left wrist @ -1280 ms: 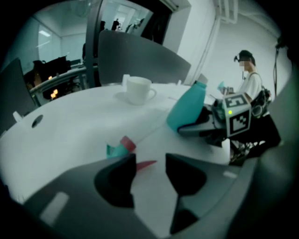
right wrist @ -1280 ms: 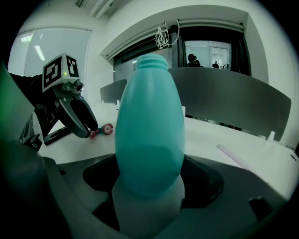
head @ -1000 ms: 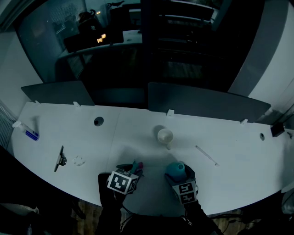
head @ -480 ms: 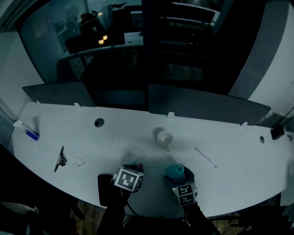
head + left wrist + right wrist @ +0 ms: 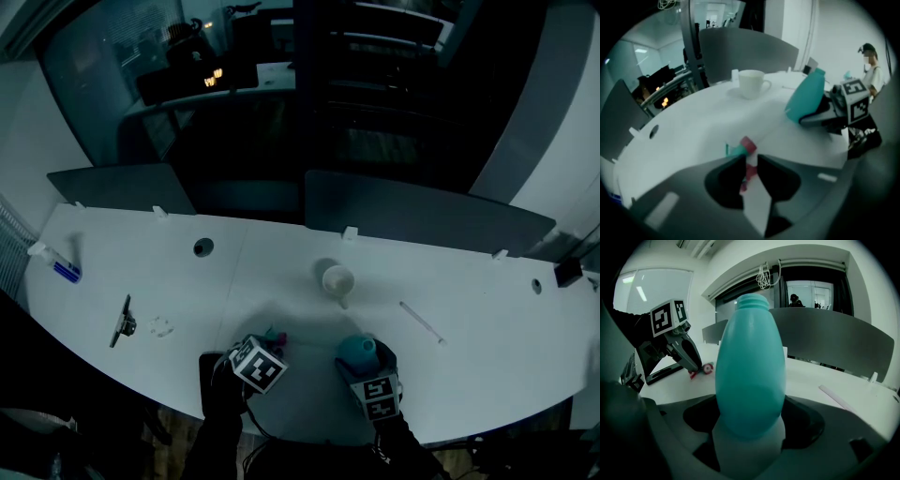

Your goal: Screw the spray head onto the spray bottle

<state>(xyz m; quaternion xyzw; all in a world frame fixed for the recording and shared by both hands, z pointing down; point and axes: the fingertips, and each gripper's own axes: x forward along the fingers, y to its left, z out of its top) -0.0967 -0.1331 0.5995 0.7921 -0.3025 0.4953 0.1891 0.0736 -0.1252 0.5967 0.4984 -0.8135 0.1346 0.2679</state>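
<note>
Right gripper view: teal spray bottle [image 5: 750,371]

The person's two forearms, the left forearm [image 5: 214,436] and the right forearm [image 5: 405,442], both in dark sleeves, reach forward side by side. The dark grey two-jaw left gripper [image 5: 272,339] points steeply downward, its black-and-white marker cube [image 5: 256,364] rolled up onto a corner. Its jaws have just been closing and now stand a narrow slot apart around a red part of the small teal-and-red plastic spray head [image 5: 743,150]. That part lies against one jaw, with a sliver of gap at the other. The matching right gripper [image 5: 364,361] slopes down more gently, jaws clamped on the lower body of the teal plastic spray bottle [image 5: 750,362].
</note>
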